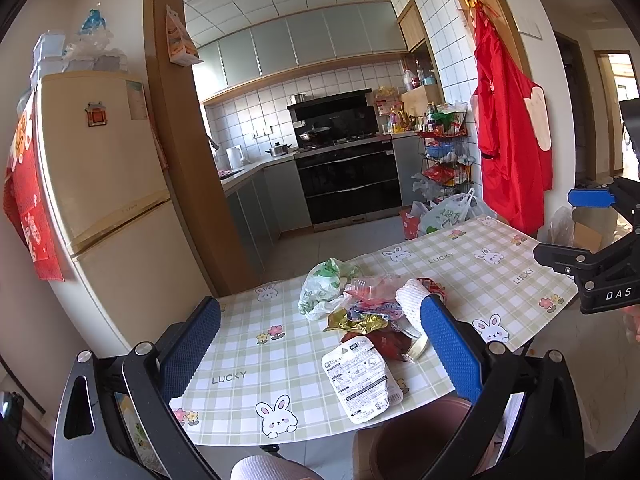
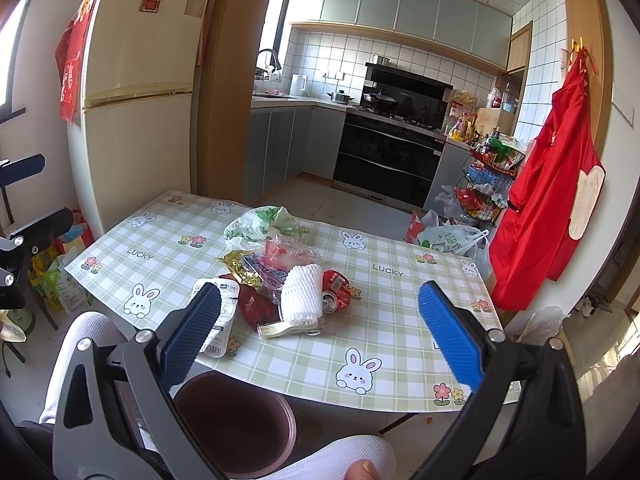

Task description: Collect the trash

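Both grippers — left gripper (image 1: 320, 344) and right gripper (image 2: 320, 332) — hang spread wide, gripping nothing, above the trash pile (image 2: 280, 280) on the table (image 2: 400, 344); brown bin (image 2: 236, 424) stands below.

Your table (image 2: 400, 320), checked bunny cloth. Trash heap (image 2: 280, 276) at centre: green plastic bag (image 2: 260, 224) at 12 o'clock, white foam net (image 2: 302, 294) beside crushed red can (image 2: 336, 290), printed white tray lid (image 1: 360, 380) at 7 o'clock.

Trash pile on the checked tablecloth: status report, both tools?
Left tool open, empty. Right tool open, empty. Mixed wrapper trash pile untouched on table. Brown round bin below edge; nothing blocking.
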